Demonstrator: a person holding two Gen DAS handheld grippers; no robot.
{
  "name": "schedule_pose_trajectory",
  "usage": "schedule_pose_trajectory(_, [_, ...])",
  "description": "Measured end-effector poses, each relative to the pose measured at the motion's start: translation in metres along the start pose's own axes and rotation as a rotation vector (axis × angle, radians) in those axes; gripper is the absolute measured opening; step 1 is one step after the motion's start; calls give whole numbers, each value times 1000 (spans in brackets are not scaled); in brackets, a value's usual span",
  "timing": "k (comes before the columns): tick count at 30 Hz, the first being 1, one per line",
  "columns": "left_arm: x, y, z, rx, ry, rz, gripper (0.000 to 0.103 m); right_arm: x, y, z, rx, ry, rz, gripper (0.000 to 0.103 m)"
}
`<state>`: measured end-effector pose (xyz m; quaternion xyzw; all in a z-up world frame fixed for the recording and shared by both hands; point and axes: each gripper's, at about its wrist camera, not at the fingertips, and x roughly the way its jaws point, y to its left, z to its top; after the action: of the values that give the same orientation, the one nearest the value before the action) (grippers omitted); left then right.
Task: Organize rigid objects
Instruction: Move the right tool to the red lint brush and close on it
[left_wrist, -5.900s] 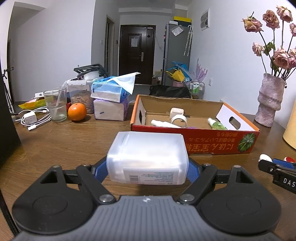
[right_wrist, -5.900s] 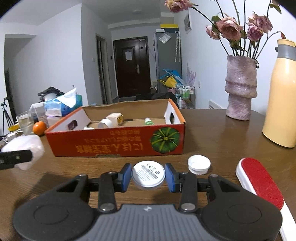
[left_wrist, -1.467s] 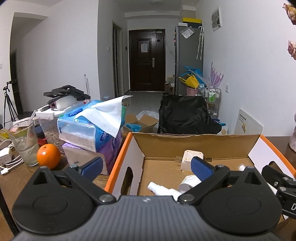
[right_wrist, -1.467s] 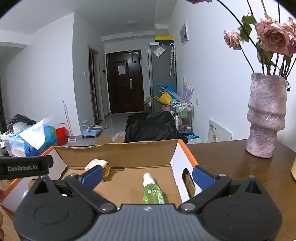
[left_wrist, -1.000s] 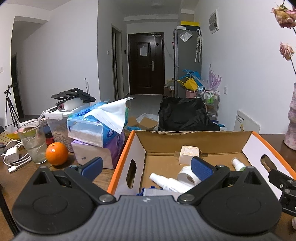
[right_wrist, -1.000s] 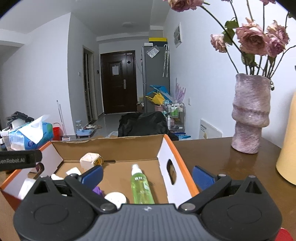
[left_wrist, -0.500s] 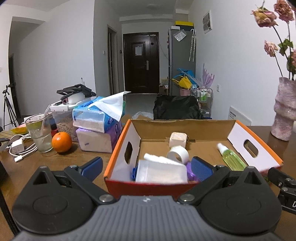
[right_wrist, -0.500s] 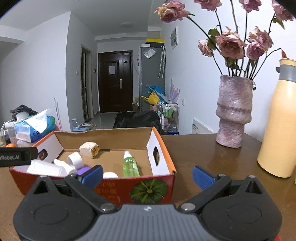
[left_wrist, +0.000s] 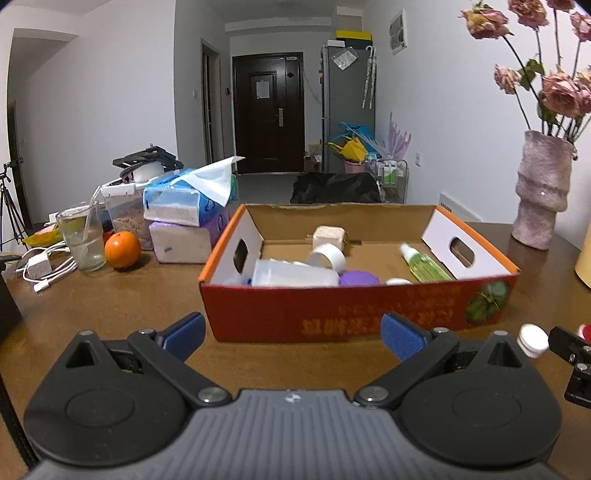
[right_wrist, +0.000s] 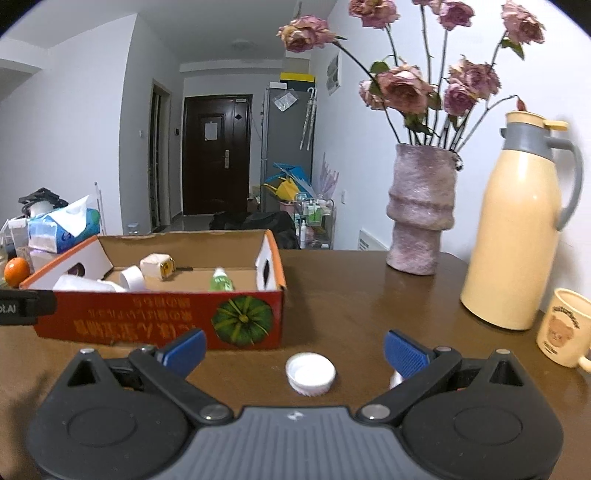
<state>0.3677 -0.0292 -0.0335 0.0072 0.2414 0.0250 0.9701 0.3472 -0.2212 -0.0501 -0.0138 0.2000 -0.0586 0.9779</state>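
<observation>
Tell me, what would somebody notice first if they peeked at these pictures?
Probably the red cardboard box in the middle of the brown table, with bottles and small things inside. Next, the dried pink roses in a vase to its right, beside a tall cream jug. A white cap lies before the open right gripper.

Dark brown wooden worktop (right_wrist: 362, 314) carrying: open red cardboard box (left_wrist: 354, 314); white plastic cap (right_wrist: 310, 373) in front of it; mottled pink ceramic vase (right_wrist: 421, 210); cream thermos jug (right_wrist: 517, 236); cream mug (right_wrist: 561, 328); orange fruit (left_wrist: 122, 249); clear glass (left_wrist: 82, 240); stacked tissue packs (left_wrist: 184, 221); white charger cables (left_wrist: 44, 264).
</observation>
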Motion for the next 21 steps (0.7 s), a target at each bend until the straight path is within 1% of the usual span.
schedule_pose_trajectory(8, [-19,-17,-17,17,25,-26,103,-22,-26,-16,-3,31,-12,103])
schedule_pose_trajectory(12, [-23,-28,-22,26,38,-39,103,-26,-41,-22,-10,53,-18,103])
schedule_pose_trajectory(18, [-27,-45,-30,38,54,-53,103,-16,-68,-27,12,124,-12,103])
schedule_pose_trajectory(21, [-26,-53,-33,35,69,-65,103,-3,-81,-28,44,169,-16,102])
